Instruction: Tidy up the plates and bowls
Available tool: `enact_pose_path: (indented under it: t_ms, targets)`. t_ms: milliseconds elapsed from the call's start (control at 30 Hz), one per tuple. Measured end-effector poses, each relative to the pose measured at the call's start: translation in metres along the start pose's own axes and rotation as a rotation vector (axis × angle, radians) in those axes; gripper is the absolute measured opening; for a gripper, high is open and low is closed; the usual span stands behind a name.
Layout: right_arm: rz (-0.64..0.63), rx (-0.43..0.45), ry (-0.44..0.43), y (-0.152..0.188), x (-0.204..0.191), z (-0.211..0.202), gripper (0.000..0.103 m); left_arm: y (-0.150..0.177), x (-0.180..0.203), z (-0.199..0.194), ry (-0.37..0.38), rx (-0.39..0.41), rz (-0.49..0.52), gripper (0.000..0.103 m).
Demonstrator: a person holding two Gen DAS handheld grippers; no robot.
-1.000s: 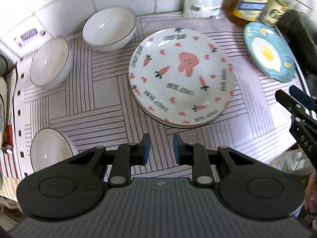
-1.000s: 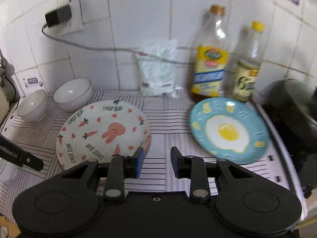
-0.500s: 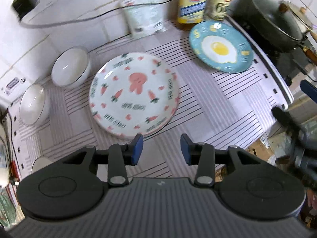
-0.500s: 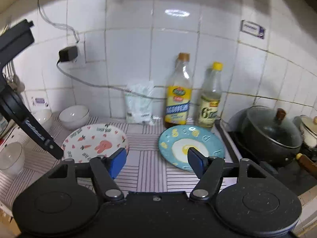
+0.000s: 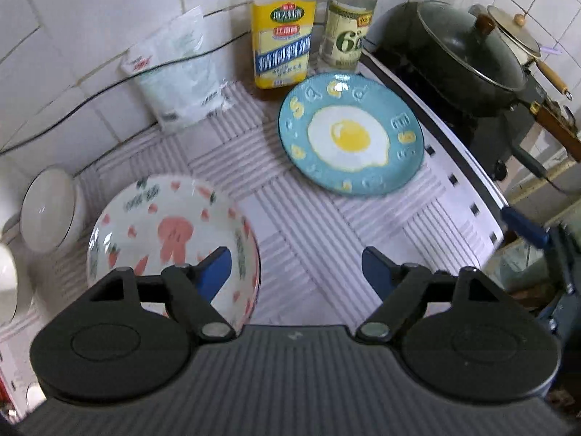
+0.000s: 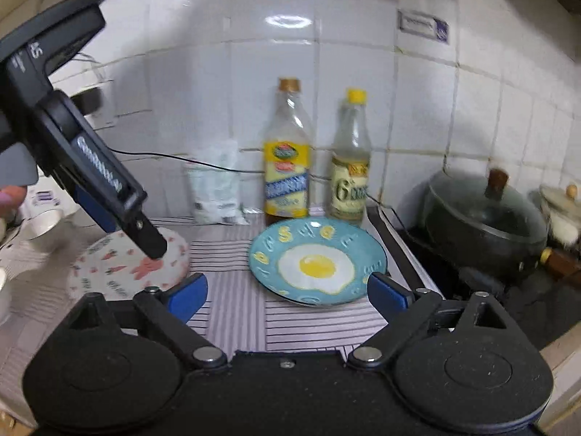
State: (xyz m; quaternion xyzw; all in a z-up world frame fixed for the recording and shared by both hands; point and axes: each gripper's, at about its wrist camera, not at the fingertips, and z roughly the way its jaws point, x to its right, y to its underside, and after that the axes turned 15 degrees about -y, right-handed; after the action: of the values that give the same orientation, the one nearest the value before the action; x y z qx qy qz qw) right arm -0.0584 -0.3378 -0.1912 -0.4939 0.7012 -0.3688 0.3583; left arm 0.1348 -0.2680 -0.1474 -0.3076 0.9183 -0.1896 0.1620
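Note:
A blue plate with a fried-egg picture (image 5: 350, 134) lies on the striped mat in front of two bottles. A white plate with carrots and a pink rabbit (image 5: 170, 232) sits to its left, stacked on another plate. A white bowl (image 5: 51, 207) stands beyond it by the wall. My left gripper (image 5: 296, 269) hovers above the mat between the plates, its jaws opening, nothing between them. My right gripper (image 6: 287, 290) points at the blue plate (image 6: 316, 261) from the near side, jaws opening and empty. One left-gripper finger (image 6: 145, 232) hangs over the carrot plate (image 6: 120, 265).
A yellow-labelled oil bottle (image 5: 283, 36), a second bottle (image 5: 348, 32) and a white bag (image 5: 178, 72) stand against the tiled wall. A black lidded pot (image 5: 461, 54) sits on the stove to the right. A cable runs along the wall. The mat's edge (image 5: 464, 167) borders the stove.
Both grippers have gone from nearly shut to wide open. The left gripper swung right from over the carrot plate toward the blue plate. The right gripper drew back from the plates.

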Motion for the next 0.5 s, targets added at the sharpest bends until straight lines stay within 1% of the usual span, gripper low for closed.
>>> enact_pose_path:
  t_ms: [67,167,233,300,367,433,500]
  targets:
    - [0.046,0.021,0.012,0.008,0.012,0.014,0.097,-0.011,0.002,0.015,-0.012,0.011,-0.006,0.081]
    - [0.091,0.071,0.022,0.018,0.027,0.030,0.097,-0.026,0.004,0.037,-0.034,0.023,-0.008,0.081]
    - [0.140,0.097,0.049,0.021,0.038,0.040,0.097,-0.038,0.005,0.053,-0.040,0.039,-0.012,0.081]
    - [0.206,0.122,0.063,0.023,0.053,0.051,0.097,-0.048,0.007,0.067,-0.029,0.047,-0.023,0.081]
    - [0.300,0.141,0.058,0.026,0.070,0.062,0.097,-0.058,0.007,0.083,-0.012,0.081,-0.045,0.081]
    - [0.405,0.156,0.049,0.030,0.085,0.070,0.097,-0.065,0.011,0.097,-0.023,0.098,-0.041,0.081]
    - [0.457,0.159,0.044,0.033,0.095,0.079,0.097,-0.071,0.016,0.111,-0.007,0.117,-0.024,0.081]
